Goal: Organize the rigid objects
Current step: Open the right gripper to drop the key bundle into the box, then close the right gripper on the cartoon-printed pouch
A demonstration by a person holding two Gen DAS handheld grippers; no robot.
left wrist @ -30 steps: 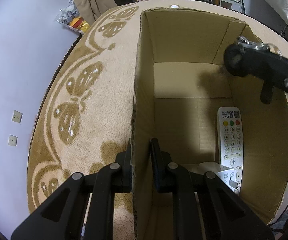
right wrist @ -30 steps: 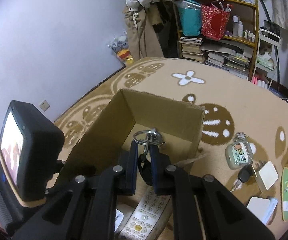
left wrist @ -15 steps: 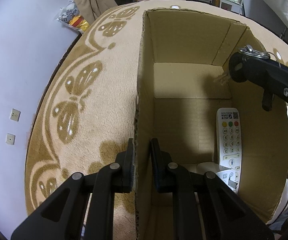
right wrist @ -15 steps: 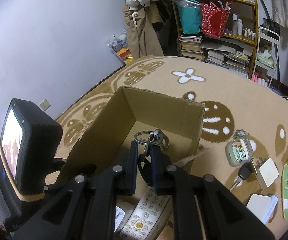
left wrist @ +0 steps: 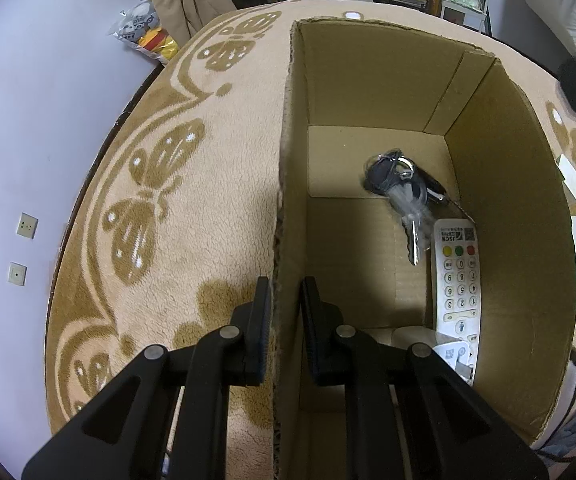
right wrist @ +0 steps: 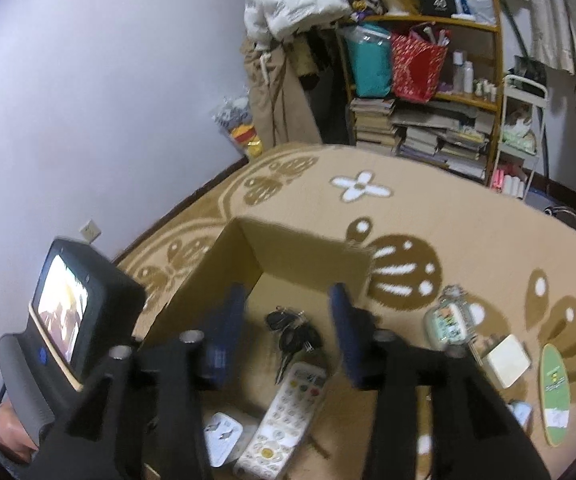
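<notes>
- Keys [left wrist: 402, 190] are lying inside the box [left wrist: 508, 152], middle of the frame, beside the remote [left wrist: 458, 276].
- Left gripper [left wrist: 284, 304] is pinching the box wall, steadying it.
- Right gripper [right wrist: 288, 320] fingers are standing wide apart, holding nothing.

The right gripper [right wrist: 288, 332] hangs with its jaws spread wide above an open brown cardboard box [right wrist: 308, 256]. On the box floor a bunch of dark keys [right wrist: 294, 330] lies just beyond a white remote control [right wrist: 282, 420], with a white plug adapter [right wrist: 222, 442] beside it.
</notes>
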